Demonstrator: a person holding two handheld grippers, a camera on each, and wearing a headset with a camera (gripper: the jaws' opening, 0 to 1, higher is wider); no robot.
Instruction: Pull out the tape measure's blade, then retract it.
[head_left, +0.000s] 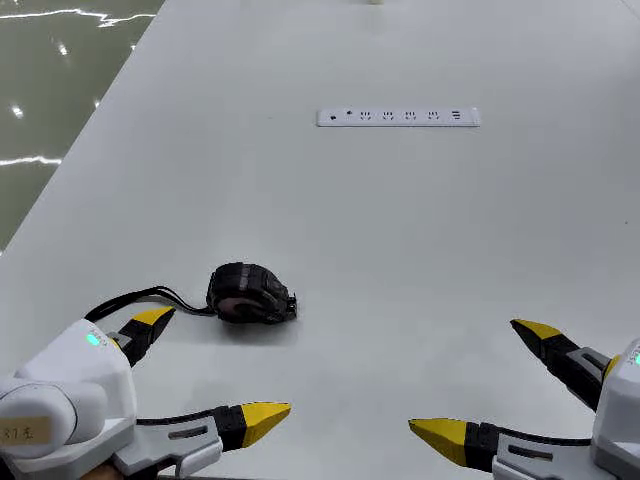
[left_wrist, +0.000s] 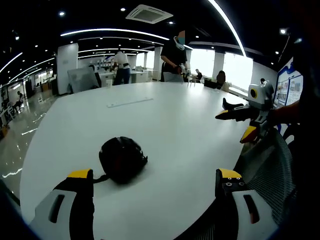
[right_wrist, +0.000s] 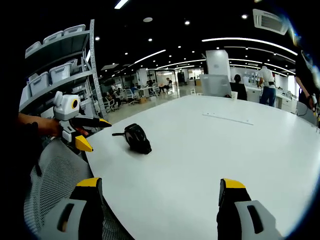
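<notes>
A black tape measure (head_left: 250, 293) lies on the white table (head_left: 400, 220), with a black wrist strap trailing to its left. Its blade is not drawn out. My left gripper (head_left: 212, 365) is open at the near left edge, its far fingertip close to the strap and just left of the case. From the left gripper view the tape measure (left_wrist: 121, 158) sits a short way ahead between the yellow fingertips (left_wrist: 80, 174). My right gripper (head_left: 482, 382) is open at the near right, well clear of the tape measure (right_wrist: 137, 137).
A white power strip (head_left: 398, 117) lies across the far middle of the table. The table's left edge runs diagonally beside a glossy green floor (head_left: 50, 100). People stand at the far end of the table (left_wrist: 175, 55); shelving with bins (right_wrist: 60, 60) stands at one side.
</notes>
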